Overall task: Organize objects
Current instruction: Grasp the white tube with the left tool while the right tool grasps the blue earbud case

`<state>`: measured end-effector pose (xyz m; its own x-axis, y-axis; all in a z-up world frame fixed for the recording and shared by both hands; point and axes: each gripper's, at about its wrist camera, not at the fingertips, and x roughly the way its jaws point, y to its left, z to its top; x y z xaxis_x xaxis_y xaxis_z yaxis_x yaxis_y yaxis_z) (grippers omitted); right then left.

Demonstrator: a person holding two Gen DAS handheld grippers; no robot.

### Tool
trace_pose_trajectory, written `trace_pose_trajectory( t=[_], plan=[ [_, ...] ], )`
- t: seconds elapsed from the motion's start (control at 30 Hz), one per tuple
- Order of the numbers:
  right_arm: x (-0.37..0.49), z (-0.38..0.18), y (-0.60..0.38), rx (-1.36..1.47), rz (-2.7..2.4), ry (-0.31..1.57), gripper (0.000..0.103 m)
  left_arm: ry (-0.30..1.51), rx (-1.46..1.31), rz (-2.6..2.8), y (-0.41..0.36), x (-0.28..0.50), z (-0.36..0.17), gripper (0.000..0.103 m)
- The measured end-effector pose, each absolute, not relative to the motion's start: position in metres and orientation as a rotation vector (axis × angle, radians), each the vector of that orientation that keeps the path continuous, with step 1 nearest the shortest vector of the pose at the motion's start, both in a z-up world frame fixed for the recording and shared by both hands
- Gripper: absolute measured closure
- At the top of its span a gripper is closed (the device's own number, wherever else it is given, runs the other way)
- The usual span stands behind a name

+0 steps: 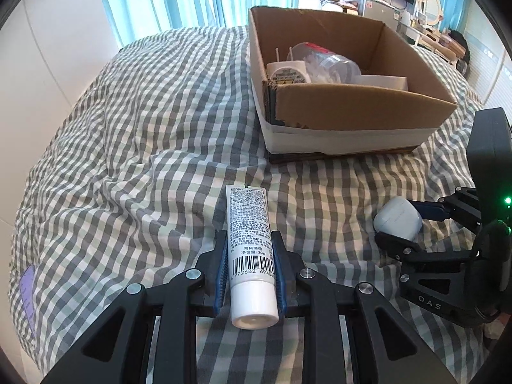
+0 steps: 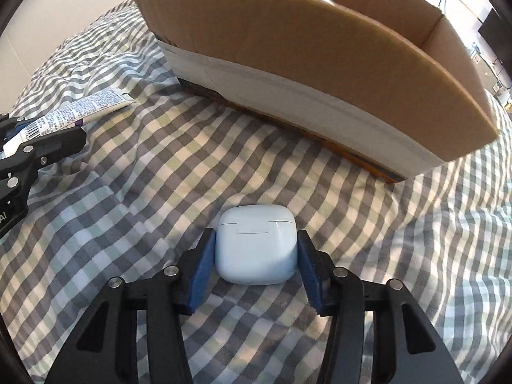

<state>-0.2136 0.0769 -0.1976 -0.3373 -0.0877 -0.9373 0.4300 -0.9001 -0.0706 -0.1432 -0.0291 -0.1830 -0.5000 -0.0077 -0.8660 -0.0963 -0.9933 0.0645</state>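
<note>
A white tube (image 1: 249, 249) with a barcode lies between the blue pads of my left gripper (image 1: 250, 240), which is shut on it just above the checked bedcover; the tube also shows in the right wrist view (image 2: 80, 112). A pale blue earbud case (image 2: 256, 243) sits between the pads of my right gripper (image 2: 256, 240), which is shut on it; both pads touch its sides. The case also shows in the left wrist view (image 1: 398, 220), held by the right gripper (image 1: 396, 224). An open cardboard box (image 1: 361, 102) stands beyond both.
The box (image 2: 320, 41) holds a clear plastic jar (image 1: 323, 64), a white round container (image 1: 288, 75) and a white flat item. The checked bedcover (image 1: 128, 147) is wrinkled. A purple label (image 1: 27, 291) lies at far left. Curtains and furniture are behind.
</note>
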Motion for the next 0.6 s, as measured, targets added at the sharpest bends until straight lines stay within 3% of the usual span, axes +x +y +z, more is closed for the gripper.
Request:
trace_pose_trajectory(
  t=[0.6],
  plan=[
    [-0.112,-0.095,0.105,1.345,-2.469,0.433,0.054,0.233,-1.27,2.761,-0.002,-0.071,-0.106,0.079]
  ],
)
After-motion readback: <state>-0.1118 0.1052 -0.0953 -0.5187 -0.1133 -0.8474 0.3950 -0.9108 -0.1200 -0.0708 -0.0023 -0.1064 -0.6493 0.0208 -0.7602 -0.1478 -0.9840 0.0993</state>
